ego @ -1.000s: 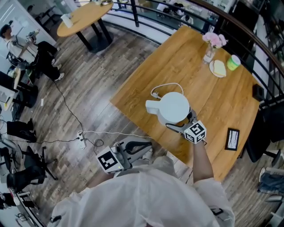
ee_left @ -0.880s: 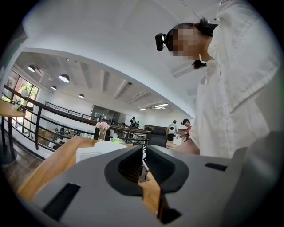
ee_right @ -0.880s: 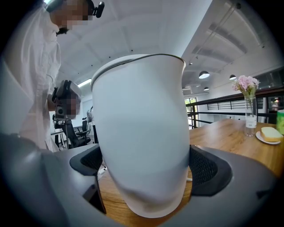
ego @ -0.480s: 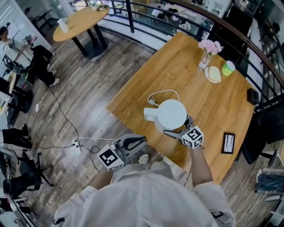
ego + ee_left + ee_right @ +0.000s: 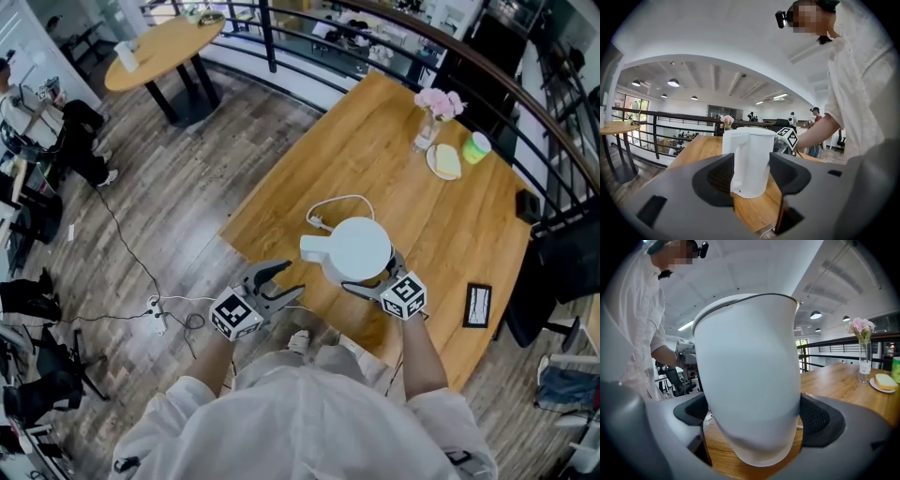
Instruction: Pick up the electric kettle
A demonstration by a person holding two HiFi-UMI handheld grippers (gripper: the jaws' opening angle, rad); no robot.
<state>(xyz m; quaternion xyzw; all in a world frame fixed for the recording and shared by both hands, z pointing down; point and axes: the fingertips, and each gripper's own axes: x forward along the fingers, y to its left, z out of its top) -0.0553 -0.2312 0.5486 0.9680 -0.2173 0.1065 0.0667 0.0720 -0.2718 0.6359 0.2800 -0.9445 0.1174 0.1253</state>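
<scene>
Head view, plain white kettle (image 5: 361, 248), upright

The light is soft and even, without hard glare. In the head view the white plastic electric kettle (image 5: 361, 248) is bright and throws only a weak shadow on the orange-brown wooden table (image 5: 450, 216) under it. In the left gripper view, round white ceiling lamps (image 5: 673, 83) glow above and left of the kettle. Both gripper views bend strongly and have black corners. In the right gripper view the kettle looks a little soft.
</scene>
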